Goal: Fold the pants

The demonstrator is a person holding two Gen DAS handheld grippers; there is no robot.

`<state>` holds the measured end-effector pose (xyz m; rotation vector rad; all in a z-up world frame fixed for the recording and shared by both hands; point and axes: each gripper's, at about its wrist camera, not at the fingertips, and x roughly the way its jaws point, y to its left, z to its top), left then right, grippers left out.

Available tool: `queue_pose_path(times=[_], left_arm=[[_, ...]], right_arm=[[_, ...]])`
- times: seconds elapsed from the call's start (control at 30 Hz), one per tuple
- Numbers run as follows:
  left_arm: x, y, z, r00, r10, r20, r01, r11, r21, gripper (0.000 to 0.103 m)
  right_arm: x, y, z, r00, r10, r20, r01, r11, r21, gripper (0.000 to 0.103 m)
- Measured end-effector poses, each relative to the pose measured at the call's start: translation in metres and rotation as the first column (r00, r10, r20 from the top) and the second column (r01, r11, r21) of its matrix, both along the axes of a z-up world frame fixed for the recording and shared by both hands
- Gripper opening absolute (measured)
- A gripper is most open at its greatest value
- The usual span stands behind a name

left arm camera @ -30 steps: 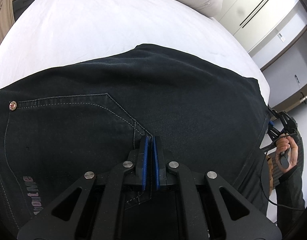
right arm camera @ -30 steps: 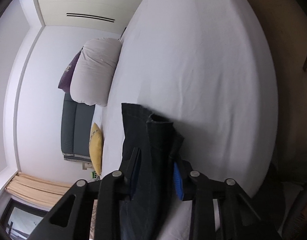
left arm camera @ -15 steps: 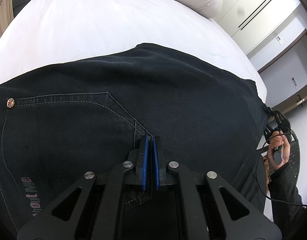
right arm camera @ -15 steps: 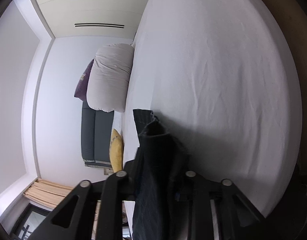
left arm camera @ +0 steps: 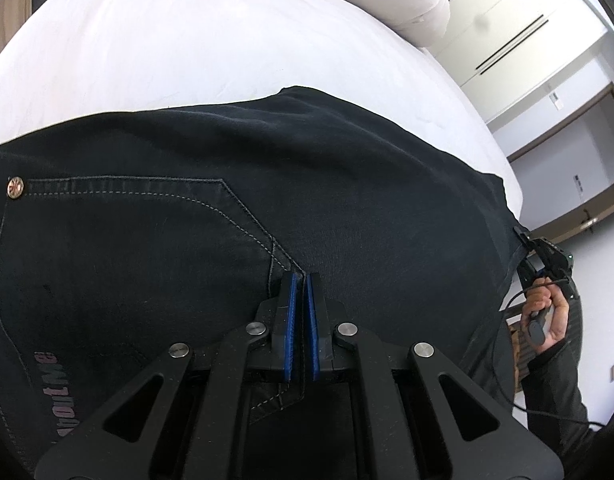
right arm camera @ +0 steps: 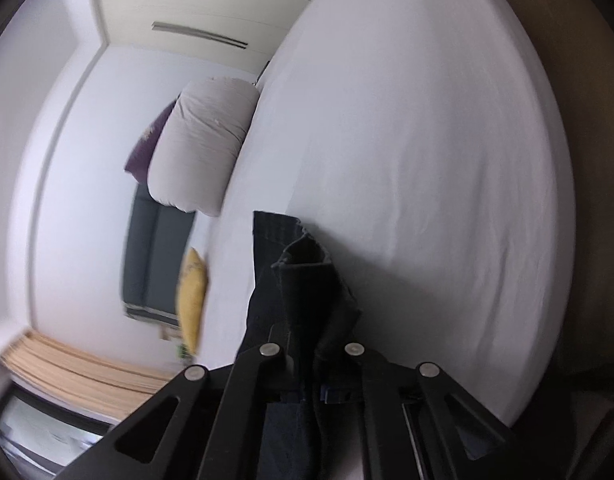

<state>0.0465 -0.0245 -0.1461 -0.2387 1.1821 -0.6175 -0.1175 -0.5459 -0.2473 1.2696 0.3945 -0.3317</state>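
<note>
Dark pants (left arm camera: pixel 347 184) stretch across a white bed (left arm camera: pixel 179 48), held at both ends. The left claw (left arm camera: pixel 301 280) is narrowed to a slit, its blue-padded fingers (left arm camera: pixel 291 320) pinching the denim at the stitched corner of a back pocket (left arm camera: pixel 127 216), where a copper rivet (left arm camera: pixel 16 189) marks the pocket's far corner. At the far right edge of the fabric, in the left view, a hand (left arm camera: pixel 547 312) grips the right claw (left arm camera: pixel 525 240), which meets the pants' end. The right view, slightly blurred, shows that claw (right arm camera: pixel 311 360) clamped on a bunched leg end of the pants (right arm camera: pixel 303 280); the cloth rises between the fingers and covers their tips, with a hem standing just above the bed (right arm camera: pixel 427 160). A grey pillow (right arm camera: pixel 203 148) lies at the head of the bed, a purple cushion (right arm camera: pixel 147 148) behind it and a yellow cushion (right arm camera: pixel 191 300) nearby. A white wardrobe (right arm camera: pixel 195 12) stands beyond.
</note>
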Motion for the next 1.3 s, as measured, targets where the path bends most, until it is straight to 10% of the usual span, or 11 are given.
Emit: queue_pose_path(times=[0.2, 0.33, 0.37, 0.47, 0.53, 0.57, 0.67, 1.03, 1.1, 1.17, 1.3], left_arm=[[0.001, 0.011, 0.0, 0.999, 0.031, -0.02, -0.032, 0.998, -0.054, 0.005], [0.002, 0.014, 0.004, 0.998, 0.046, -0.04, -0.049, 0.996, -0.08, 0.005], [0.002, 0.016, 0.004, 0.997, 0.054, -0.053, -0.059, 0.994, -0.092, 0.005], [0.003, 0.02, 0.007, 0.993, 0.074, -0.096, -0.088, 0.985, -0.15, 0.01], [0.004, 0.019, 0.011, 0.989, 0.082, -0.123, -0.105, 0.976, -0.193, 0.028], [0.004, 0.019, 0.014, 0.987, 0.085, -0.133, -0.114, 0.967, -0.229, 0.054], [0.008, 0.014, 0.025, 0.984, 0.107, -0.139, -0.147, 0.935, -0.324, 0.094], [0.045, -0.061, 0.03, 0.955, -0.092, -0.282, -0.024, 0.924, -0.381, 0.094], [0.048, -0.065, 0.034, 0.959, -0.105, -0.262, 0.007, 0.936, -0.352, 0.089], [0.049, -0.063, 0.034, 0.961, -0.121, -0.251, 0.034, 0.945, -0.326, 0.041], [0.053, -0.053, 0.032, 0.964, -0.12, -0.236, 0.058, 0.966, -0.253, 0.013]], right_arm=[[0.05, 0.078, 0.082, 0.968, 0.189, -0.168, -0.24, 0.894, -0.379, 0.005], [0.091, 0.213, 0.116, 0.839, 0.37, -0.398, -0.543, 0.537, -0.646, 0.005], [0.099, 0.259, 0.11, 0.78, 0.389, -0.49, -0.621, 0.39, -0.68, 0.005], [0.112, 0.333, 0.071, 0.642, 0.413, -0.646, -0.751, 0.171, -0.638, 0.005], [0.115, 0.36, 0.048, 0.6, 0.346, -0.721, -0.78, 0.055, -0.623, 0.006], [0.114, 0.37, 0.04, 0.596, 0.316, -0.739, -0.779, 0.005, -0.626, 0.006], [0.109, 0.37, 0.038, 0.617, 0.298, -0.728, -0.762, -0.007, -0.648, 0.006], [0.082, 0.415, 0.072, 0.701, 0.276, -0.658, -0.635, -0.18, -0.751, 0.006], [0.08, 0.428, 0.074, 0.695, 0.287, -0.659, -0.625, -0.211, -0.751, 0.006], [0.081, 0.437, 0.071, 0.682, 0.305, -0.665, -0.624, -0.232, -0.746, 0.006], [0.084, 0.454, 0.064, 0.65, 0.326, -0.687, -0.632, -0.271, -0.726, 0.006]])
